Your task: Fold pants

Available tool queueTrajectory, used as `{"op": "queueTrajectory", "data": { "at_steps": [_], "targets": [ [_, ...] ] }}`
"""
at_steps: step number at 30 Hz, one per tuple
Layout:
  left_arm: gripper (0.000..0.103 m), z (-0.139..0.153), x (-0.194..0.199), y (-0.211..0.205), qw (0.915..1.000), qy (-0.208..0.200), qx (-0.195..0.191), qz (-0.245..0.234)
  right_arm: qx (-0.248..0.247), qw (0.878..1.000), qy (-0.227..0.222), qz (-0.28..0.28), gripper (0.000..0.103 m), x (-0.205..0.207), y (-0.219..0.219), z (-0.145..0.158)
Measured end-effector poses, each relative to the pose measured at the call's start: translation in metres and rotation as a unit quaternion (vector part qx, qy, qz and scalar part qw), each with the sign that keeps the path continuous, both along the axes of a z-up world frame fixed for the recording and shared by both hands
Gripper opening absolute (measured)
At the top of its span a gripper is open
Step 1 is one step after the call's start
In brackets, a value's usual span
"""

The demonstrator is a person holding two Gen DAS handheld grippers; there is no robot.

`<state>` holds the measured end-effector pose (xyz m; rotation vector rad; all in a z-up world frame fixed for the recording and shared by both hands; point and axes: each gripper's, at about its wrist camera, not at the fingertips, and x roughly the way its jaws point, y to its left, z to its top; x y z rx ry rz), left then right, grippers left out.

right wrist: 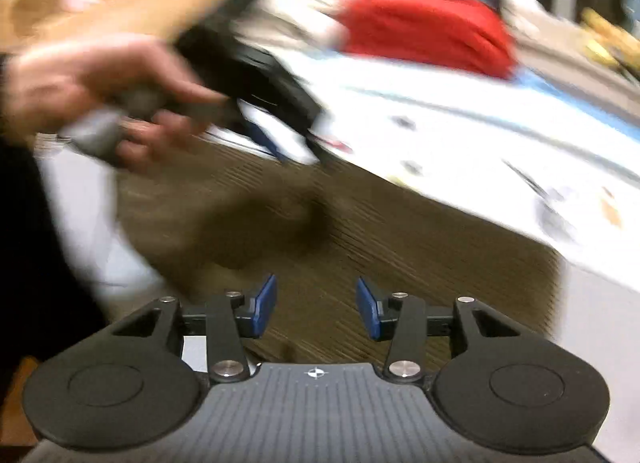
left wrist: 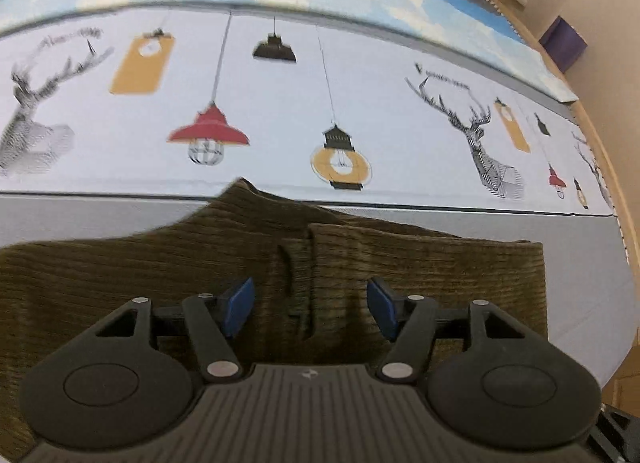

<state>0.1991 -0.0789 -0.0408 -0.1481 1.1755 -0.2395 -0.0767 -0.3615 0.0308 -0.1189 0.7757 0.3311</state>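
I have the olive-brown corduroy pants [left wrist: 360,263] lying flat on the surface covered by a pale printed cloth with lamps and deer heads [left wrist: 280,103], and they look already folded at least once, one layer's edge crossing the middle; I judge a further fold or a tidy-up remains. My left gripper [left wrist: 311,309] hovers over them, jaws spread and empty; my right gripper [right wrist: 316,305] likewise, jaws apart. A red bundle of fabric [right wrist: 428,29] sits at the far edge, clear of the work.
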Motion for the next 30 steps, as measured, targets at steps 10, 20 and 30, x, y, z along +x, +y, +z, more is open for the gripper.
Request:
{"op": "queueTrajectory", "data": {
  "at_steps": [10,20,30],
  "targets": [
    [0.02,-0.012,0.009,-0.024,0.9976,-0.053,0.046,0.0,-0.051,0.988,0.112,-0.097,0.049,0.006,-0.048,-0.042],
    [0.048,0.018,-0.011,-0.02,0.9916,-0.096,0.087,-0.003,-0.057,0.987,0.104,-0.106,0.049,-0.001,-0.059,-0.028],
    [0.047,-0.018,-0.08,-0.049,0.9642,-0.013,0.1,-0.245,-0.091,0.979,0.111,-0.144,0.05,0.015,-0.041,-0.029]
  ]
}}
